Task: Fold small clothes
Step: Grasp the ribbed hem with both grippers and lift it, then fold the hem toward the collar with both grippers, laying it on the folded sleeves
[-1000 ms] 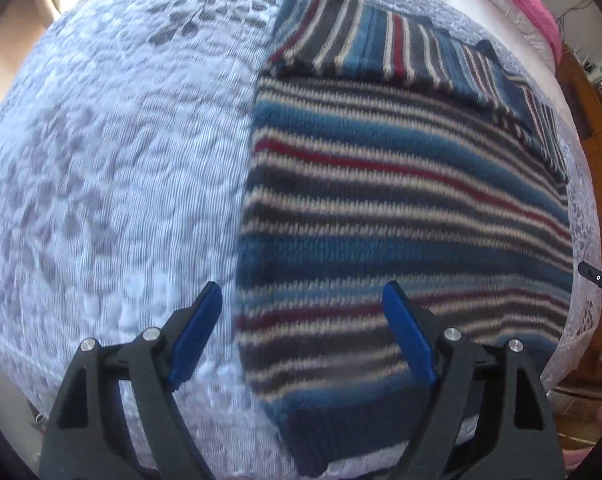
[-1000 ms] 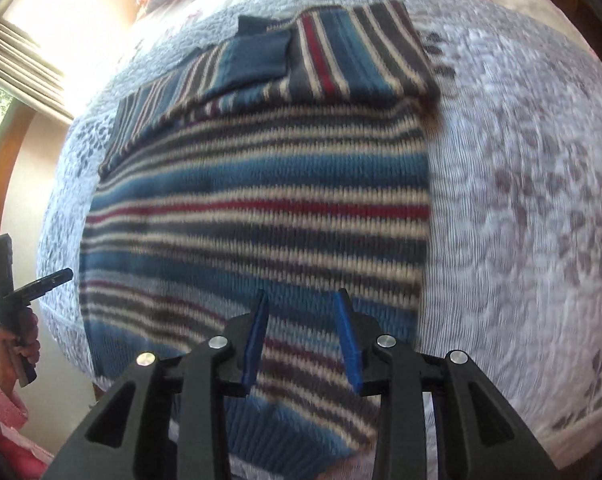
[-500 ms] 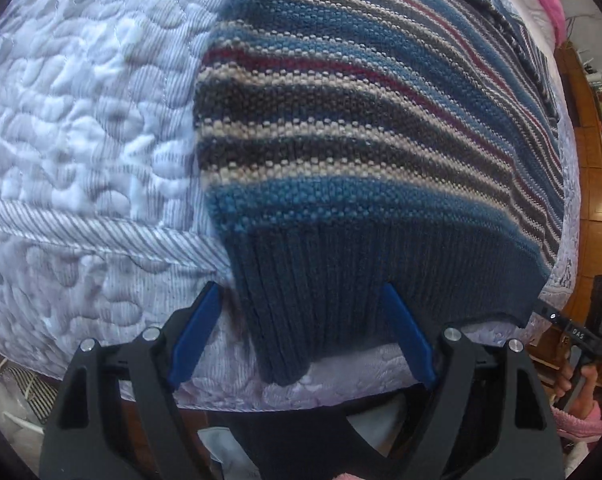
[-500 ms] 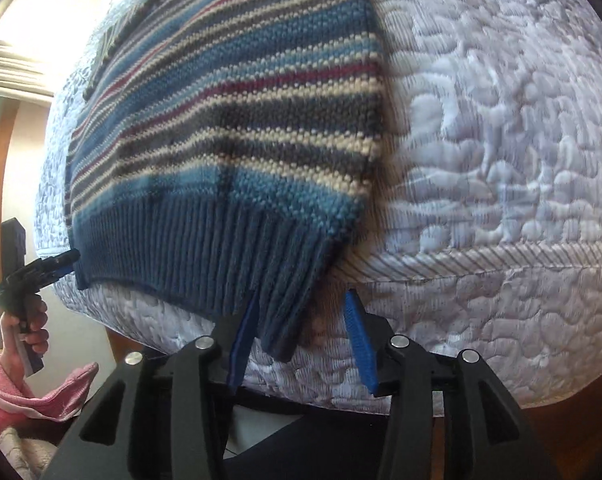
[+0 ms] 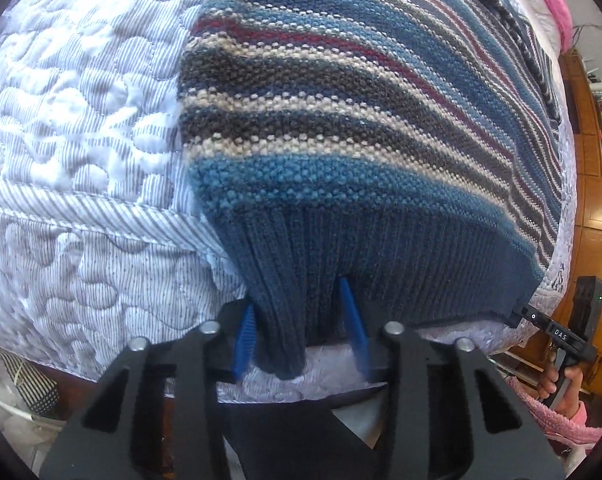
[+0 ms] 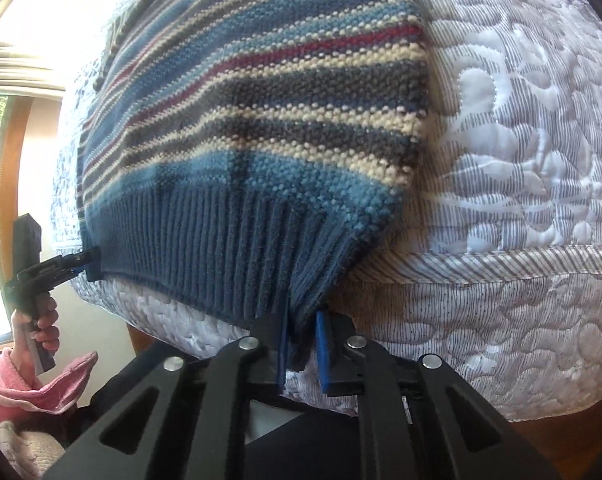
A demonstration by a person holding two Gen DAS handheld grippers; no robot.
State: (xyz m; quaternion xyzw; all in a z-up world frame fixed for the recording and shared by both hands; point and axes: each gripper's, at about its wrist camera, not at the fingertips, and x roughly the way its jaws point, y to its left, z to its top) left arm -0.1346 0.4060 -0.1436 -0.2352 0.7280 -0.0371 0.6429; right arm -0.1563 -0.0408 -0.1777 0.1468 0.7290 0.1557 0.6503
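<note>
We see a coarse knitted wool sweater [image 5: 341,128], ribbed at its hem, lying on the quilted matt cotton bedspread [image 5: 81,120]; beneath the hem, matt black plastic left gripper [image 5: 301,332] with ridged blue pads [image 5: 245,336].

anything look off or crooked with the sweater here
Nothing damaged or spilled. The sweater lies flat on the quilt, its ribbed hem hanging over the bed edge. The left tongs and right tongs each bunch a hem corner, so it puckers there; that fits a grip.
</note>
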